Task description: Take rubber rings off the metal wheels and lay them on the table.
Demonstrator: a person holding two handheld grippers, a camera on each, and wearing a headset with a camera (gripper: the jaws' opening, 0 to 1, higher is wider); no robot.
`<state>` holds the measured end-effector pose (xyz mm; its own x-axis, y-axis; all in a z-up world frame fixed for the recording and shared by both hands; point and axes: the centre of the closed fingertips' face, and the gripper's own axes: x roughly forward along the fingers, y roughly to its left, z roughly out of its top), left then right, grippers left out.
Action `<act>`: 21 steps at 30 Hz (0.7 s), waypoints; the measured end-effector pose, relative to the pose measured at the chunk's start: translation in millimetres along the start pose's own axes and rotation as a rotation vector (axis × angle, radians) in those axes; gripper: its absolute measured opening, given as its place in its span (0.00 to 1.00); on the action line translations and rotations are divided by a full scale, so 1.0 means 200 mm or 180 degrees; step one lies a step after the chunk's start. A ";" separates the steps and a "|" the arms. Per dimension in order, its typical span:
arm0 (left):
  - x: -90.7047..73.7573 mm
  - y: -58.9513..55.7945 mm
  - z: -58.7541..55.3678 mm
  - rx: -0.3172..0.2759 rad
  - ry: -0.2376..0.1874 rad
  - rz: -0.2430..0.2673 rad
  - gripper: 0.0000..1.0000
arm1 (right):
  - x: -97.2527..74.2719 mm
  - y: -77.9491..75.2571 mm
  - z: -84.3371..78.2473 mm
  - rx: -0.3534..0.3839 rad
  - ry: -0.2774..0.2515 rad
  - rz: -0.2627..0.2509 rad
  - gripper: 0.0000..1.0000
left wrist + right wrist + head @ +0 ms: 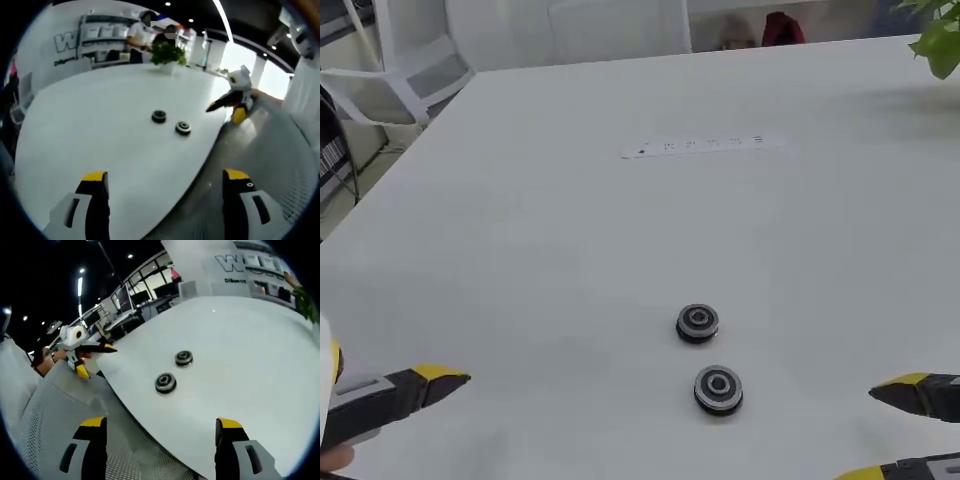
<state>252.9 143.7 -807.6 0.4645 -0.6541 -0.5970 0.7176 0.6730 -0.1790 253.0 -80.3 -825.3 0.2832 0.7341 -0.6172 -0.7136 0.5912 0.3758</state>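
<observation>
The far wheel (697, 323) and near wheel (718, 389) are lying on the counter (570, 230). The left gripper (165, 175) is hovering at their 8 o'clock and the right gripper (160, 422) at 4 o'clock, both with jaws apart.

The head view's edges cut off the left tongs (395, 372) and right tongs (880, 428); marks on the strip (705, 146) are too small to read.

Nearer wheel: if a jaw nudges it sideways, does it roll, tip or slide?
Probably slides: the nearer wheel lies flat on the table, axle hole up, so rolling is unlikely. Tipping also looks unlikely, as it is squat and wide. Its dark rubber ring may drag on the tabletop, and metal suggests it is heavy for its size.
</observation>
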 end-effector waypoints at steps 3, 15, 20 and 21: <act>0.00 -0.01 0.00 0.0027 0.0012 -0.0020 0.97 | 0.00 -0.01 -0.01 0.0003 0.0017 -0.0014 0.89; 0.00 -0.01 0.02 0.0167 0.0067 0.0001 0.97 | -0.01 0.04 0.04 -0.0032 -0.0067 0.0097 0.87; 0.01 0.00 0.04 0.0259 0.0097 0.0007 0.97 | -0.01 0.03 0.06 -0.0052 -0.0056 0.0093 0.87; 0.01 -0.01 0.05 0.0276 0.0097 0.0001 0.96 | -0.01 0.03 0.06 -0.0065 -0.0051 0.0090 0.87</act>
<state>257.7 138.3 -801.3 0.4495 -0.6422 -0.6209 0.7604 0.6399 -0.1113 254.9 -74.5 -813.2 0.2728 0.7558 -0.5953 -0.7343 0.5634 0.3787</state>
